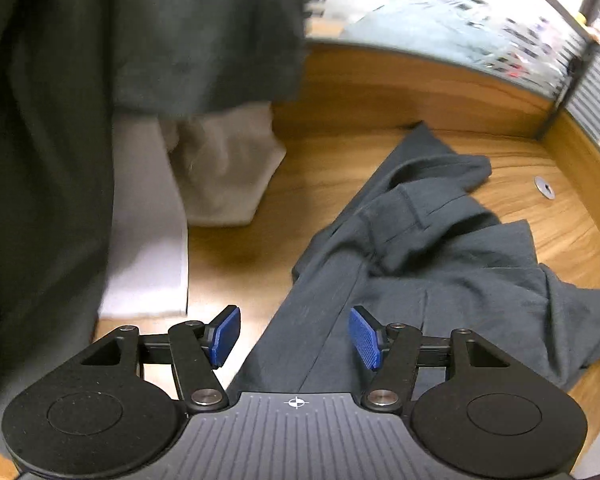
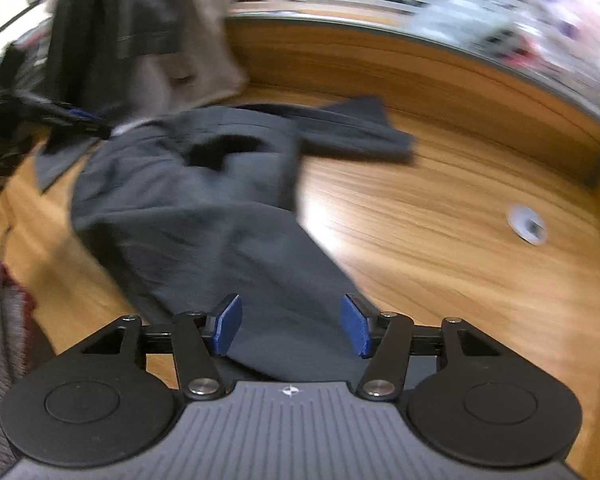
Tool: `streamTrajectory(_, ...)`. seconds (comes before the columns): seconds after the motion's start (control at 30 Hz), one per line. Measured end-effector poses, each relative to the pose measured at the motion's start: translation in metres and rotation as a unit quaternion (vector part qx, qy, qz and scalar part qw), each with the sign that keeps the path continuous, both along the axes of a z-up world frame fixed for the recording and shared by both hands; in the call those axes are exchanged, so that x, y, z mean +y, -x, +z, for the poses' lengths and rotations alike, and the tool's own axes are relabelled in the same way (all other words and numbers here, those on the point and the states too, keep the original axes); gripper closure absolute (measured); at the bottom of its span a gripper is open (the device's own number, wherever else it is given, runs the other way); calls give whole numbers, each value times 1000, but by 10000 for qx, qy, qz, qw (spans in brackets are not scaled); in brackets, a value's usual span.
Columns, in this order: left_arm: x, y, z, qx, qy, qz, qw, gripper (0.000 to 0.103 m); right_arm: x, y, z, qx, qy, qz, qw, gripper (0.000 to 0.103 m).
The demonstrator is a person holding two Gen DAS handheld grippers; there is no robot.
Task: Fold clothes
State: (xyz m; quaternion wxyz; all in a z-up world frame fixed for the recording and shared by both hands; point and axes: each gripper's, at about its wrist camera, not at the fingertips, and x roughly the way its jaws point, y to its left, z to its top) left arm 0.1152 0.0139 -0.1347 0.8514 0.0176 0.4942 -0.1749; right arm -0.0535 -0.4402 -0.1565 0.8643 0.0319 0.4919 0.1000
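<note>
Both grippers, left [image 1: 294,334] and right [image 2: 291,326], are held open, nothing gripped, above dark grey trousers [image 1: 439,264] at lower centre on the wooden desk [image 1: 379,92]

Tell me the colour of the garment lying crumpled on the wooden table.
The garment is plain dark grey with a bluish tinge, no pattern; the left wrist view shows it sharpest.

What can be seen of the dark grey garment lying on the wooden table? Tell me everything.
The dark grey garment is a soft, matte woven piece lying crumpled and unfolded on the wooden table. Seams and a turned-over, hem-like band run across it, and one pointed end reaches toward the table's back wall. A long flat section stretches toward both cameras, passing under the open left gripper and right gripper, whose pads do not press on it.
</note>
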Motion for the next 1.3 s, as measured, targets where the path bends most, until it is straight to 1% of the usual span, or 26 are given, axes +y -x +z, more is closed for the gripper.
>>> streamTrajectory(0.1,13,-3,-13,320,279,128,9990,38,21,-15,-7,7,-183,434,9989,35)
streamTrajectory(0.13,16,-2,-16,358,266,163,9989,36,27,-20,-10,21,-214,582,9981,35)
streamTrajectory(0.23,23,2,-24,430,247,188,9986,36,42,-29,-19,67,-238,880,9958,34)
streamTrajectory(0.37,33,9,-28,646,655,239,9955,37,61,-37,-34,94,-305,1194,9923,32)
streamTrajectory(0.4,34,10,-28,689,714,251,9947,39,66,-38,-38,100,-281,1271,9914,32)
streamTrajectory(0.43,35,11,-29,696,709,288,9946,45,71,-40,-42,109,-260,1339,9906,32)
streamTrajectory(0.47,34,11,-29,660,609,345,9954,49,75,-40,-46,85,-245,1395,9899,32)
streamTrajectory(0.5,32,12,-29,606,505,379,9962,56,78,-40,-50,49,-232,1448,9892,32)
streamTrajectory(0.53,31,13,-28,573,462,401,9965,59,82,-40,-54,13,-219,1502,9884,32)
streamTrajectory(0.57,30,14,-28,543,426,421,9967,62,87,-40,-58,-26,-158,1547,9878,35)
streamTrajectory(0.6,29,14,-27,544,421,428,9967,72,90,-40,-62,-52,-41,1542,9880,45)
streamTrajectory(0.63,28,15,-25,546,459,423,9966,79,92,-39,-66,-72,92,1518,9883,56)
streamTrajectory(0.67,26,15,-22,509,483,424,9966,81,92,-39,-69,-65,181,1444,9893,84)
streamTrajectory(0.7,24,16,-18,439,480,412,9970,84,92,-40,-72,-47,255,1350,9905,102)
streamTrajectory(0.73,22,16,-13,366,476,399,9974,86,90,-38,-72,-96,304,1235,9918,103)
streamTrajectory(0.8,18,17,-1,207,518,349,9978,88,82,-34,-67,-257,336,978,9943,103)
streamTrajectory(0.93,8,14,22,-7,749,292,9968,91,61,-23,-41,-550,218,511,9969,103)
streamTrajectory(1.03,-2,12,39,-93,1037,206,9944,91,49,-19,-24,-541,86,349,9979,103)
streamTrajectory(1.07,-6,11,44,-117,1131,160,9934,91,45,-18,-20,-500,8,325,9982,101)
streamTrajectory(1.13,-15,10,53,-137,1287,103,9915,92,45,-15,-13,-537,-100,357,9979,96)
streamTrajectory(1.17,-19,9,57,-146,1364,76,9905,92,48,-15,-11,-562,-133,422,9974,83)
streamTrajectory(1.2,-22,8,60,-164,1437,62,9895,92,52,-15,-10,-577,-150,513,9969,65)
streamTrajectory(1.23,-26,7,64,-181,1509,49,9884,92,57,-15,-9,-607,-162,629,9960,58)
streamTrajectory(1.27,-29,6,68,-207,1578,57,9872,92,63,-15,-9,-641,-175,752,9950,48)
streamTrajectory(1.3,-33,4,70,-225,1643,77,9861,92,69,-16,-10,-654,-193,906,9935,42)
